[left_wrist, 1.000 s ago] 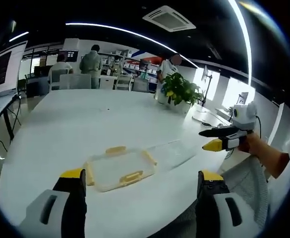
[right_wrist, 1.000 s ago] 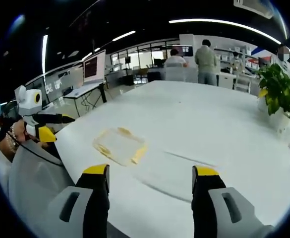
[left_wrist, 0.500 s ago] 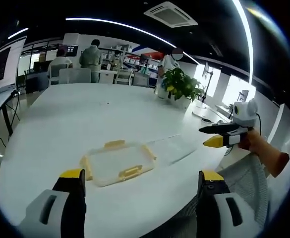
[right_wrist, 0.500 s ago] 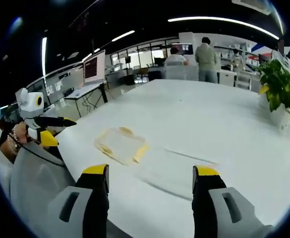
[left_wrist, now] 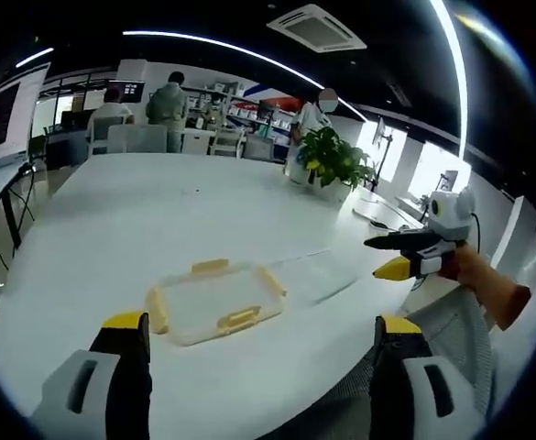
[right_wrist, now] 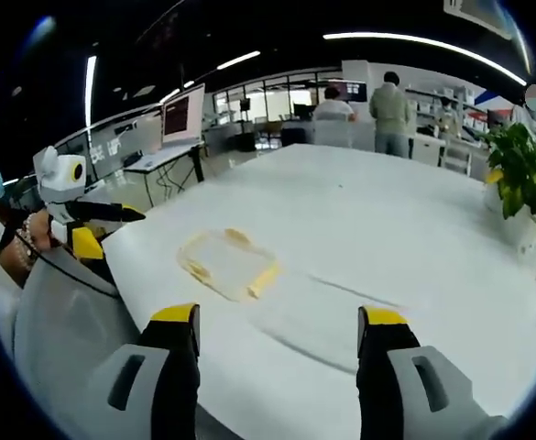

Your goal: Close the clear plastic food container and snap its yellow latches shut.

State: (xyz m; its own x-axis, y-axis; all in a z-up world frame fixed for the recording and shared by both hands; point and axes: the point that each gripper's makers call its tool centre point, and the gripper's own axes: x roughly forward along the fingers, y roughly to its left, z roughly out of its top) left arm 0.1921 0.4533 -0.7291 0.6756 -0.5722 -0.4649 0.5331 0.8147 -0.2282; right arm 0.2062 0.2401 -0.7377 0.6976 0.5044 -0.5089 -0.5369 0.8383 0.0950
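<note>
The clear container part with yellow latches (left_wrist: 214, 301) lies flat on the white table (left_wrist: 139, 211), just ahead of my left gripper (left_wrist: 261, 325), whose jaws stand wide apart and hold nothing. Against its right side lies a second clear flat piece (left_wrist: 315, 275). My right gripper (left_wrist: 374, 258) hovers open off the table's right edge, held by a hand. In the right gripper view, the latched part (right_wrist: 226, 264) sits ahead and left of the open right gripper (right_wrist: 278, 316), with the clear piece (right_wrist: 332, 307) straight ahead. The left gripper (right_wrist: 119, 236) hangs at the far left.
A potted green plant (left_wrist: 332, 165) stands at the table's far right side (right_wrist: 524, 174). Cables and small items (left_wrist: 377, 215) lie near it. People stand by desks, chairs (left_wrist: 139, 142) and screens beyond the far end. The table's near edge curves just below both grippers.
Both cameras drifted a little, so the container sits slightly differently in each view. The container parts lie where they were, and both grippers stay open.
</note>
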